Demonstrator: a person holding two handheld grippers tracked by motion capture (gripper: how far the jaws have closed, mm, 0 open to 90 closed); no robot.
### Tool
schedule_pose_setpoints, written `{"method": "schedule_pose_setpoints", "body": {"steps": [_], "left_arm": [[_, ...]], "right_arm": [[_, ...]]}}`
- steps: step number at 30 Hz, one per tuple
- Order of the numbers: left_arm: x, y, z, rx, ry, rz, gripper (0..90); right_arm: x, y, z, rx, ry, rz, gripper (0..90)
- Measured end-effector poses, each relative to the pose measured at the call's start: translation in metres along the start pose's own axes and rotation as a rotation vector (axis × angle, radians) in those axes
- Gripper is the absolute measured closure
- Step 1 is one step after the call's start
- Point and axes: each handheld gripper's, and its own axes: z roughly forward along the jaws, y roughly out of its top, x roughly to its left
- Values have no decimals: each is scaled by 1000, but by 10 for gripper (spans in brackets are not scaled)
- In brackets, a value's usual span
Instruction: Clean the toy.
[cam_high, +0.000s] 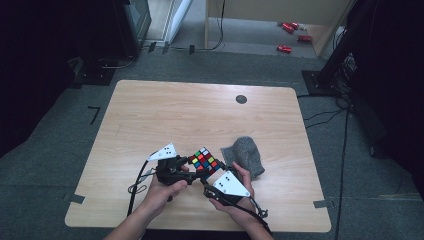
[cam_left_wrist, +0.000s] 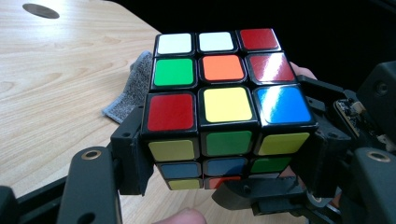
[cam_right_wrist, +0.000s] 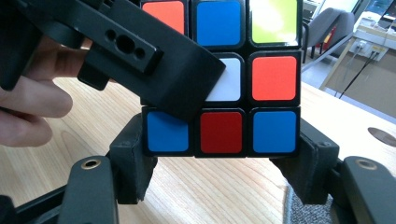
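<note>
Holding the scrambled, black-framed plastic puzzle cube (cam_high: 204, 161) just above the pale wooden table (cam_high: 150, 115), you have it pinned between both tools at the near middle, with the left gripper (cam_high: 186, 167) coming in from about nine o'clock and the right gripper (cam_high: 214, 176) from about five o'clock. In the left gripper view your jaws clench the cube's lowest layer, and in the right gripper view those jaws grasp its bottom row, so the turning axis runs between your hands. The grey knitted cloth (cam_high: 246, 154) lies at three o'clock, just beside the cube.
</note>
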Motion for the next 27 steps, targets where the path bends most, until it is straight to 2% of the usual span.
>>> {"method": "schedule_pose_setpoints", "body": {"steps": [4,11,23,27], "left_arm": [[3,3,-5,-21,7,-6,318],[2,3,-6,-22,23,34,311],[1,5,-9,-30,32,37,312],[3,9,-15,-61,37,33,314]], "right_arm": [[-4,-1,0,15,-12,15,347],[-6,-1,1,29,4,29,347],[-9,-2,1,35,6,23,347],[-11,-4,2,55,-12,23,347]]}}
